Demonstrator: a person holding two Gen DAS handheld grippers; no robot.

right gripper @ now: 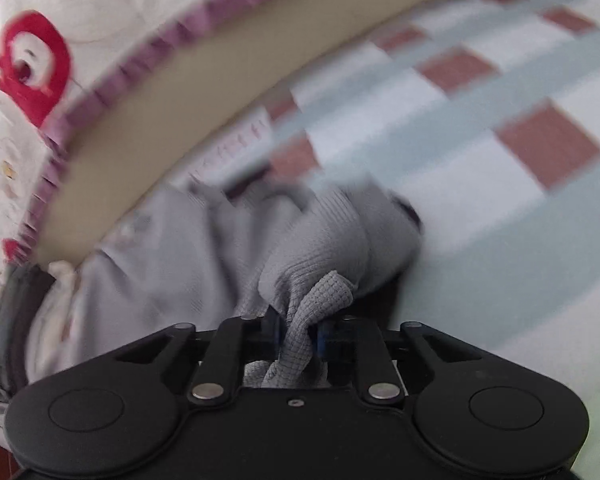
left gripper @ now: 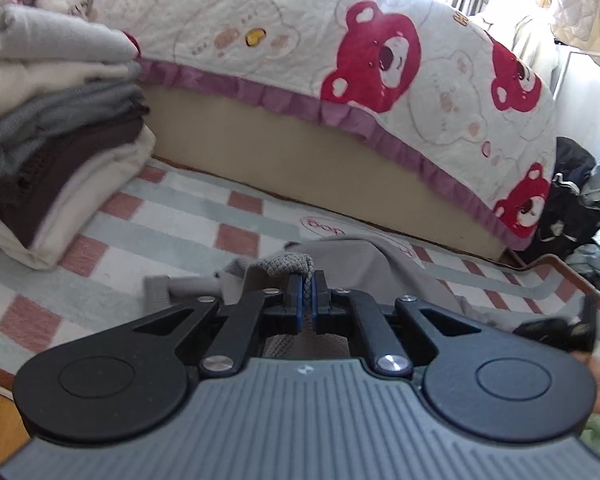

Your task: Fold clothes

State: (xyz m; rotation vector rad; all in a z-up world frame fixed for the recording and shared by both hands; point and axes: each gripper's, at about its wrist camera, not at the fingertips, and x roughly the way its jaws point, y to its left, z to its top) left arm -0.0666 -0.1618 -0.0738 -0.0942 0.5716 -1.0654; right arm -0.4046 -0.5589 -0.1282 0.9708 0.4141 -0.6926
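Both grippers clamp grey knit garment on checked mat; left gripper pinches an edge, right gripper a bunched fold; soft, light, probably stretchy; grip hems, not bulk.

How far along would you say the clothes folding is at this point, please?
Done: a stack of folded clothes sits on the checked blanket. In hand: a grey garment, pinched by both the left hand-held gripper and the right hand-held gripper, still bunched. Left: folding it, plus a dark heap by the bed.
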